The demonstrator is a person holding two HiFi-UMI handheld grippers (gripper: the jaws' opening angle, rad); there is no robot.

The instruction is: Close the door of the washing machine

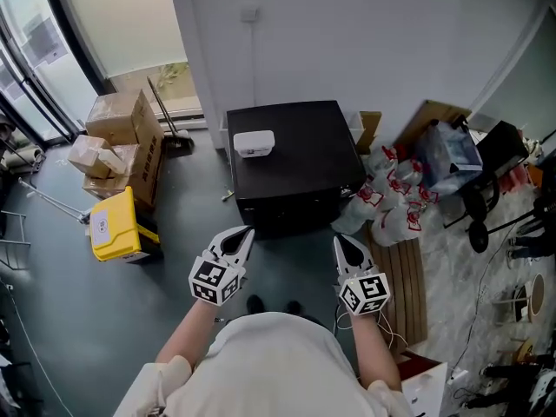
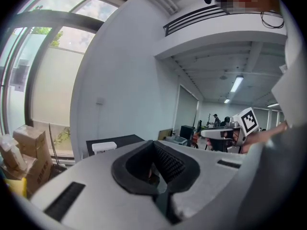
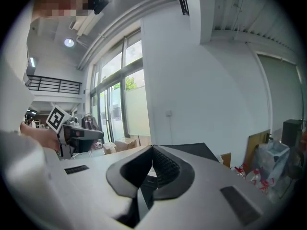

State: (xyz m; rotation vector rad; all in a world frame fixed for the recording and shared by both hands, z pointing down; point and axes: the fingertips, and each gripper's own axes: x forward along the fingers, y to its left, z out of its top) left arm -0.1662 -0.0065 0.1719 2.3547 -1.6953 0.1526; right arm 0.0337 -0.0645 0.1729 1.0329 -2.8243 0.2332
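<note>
The black washing machine [image 1: 295, 159] stands against the white wall, seen from above, and its dark top [image 2: 115, 140] [image 3: 192, 150] lies beyond both sets of jaws. A strip of its front face [image 1: 287, 211] shows, but I cannot make out the door from here. A small white box [image 1: 254, 143] [image 2: 104, 147] rests on the lid. My left gripper [image 1: 247, 232] [image 2: 154, 143] hovers just before the machine's front left, jaws together and empty. My right gripper [image 1: 340, 239] [image 3: 153, 148] is level with it at the front right, also shut on nothing.
Cardboard boxes [image 1: 122, 142] and a yellow container [image 1: 117, 226] sit on the floor at left, with a broom [image 1: 169, 124] by the window. White and red plastic bags [image 1: 387, 198], a slatted wooden board [image 1: 404, 281] and a black chair [image 1: 491, 172] crowd the right side.
</note>
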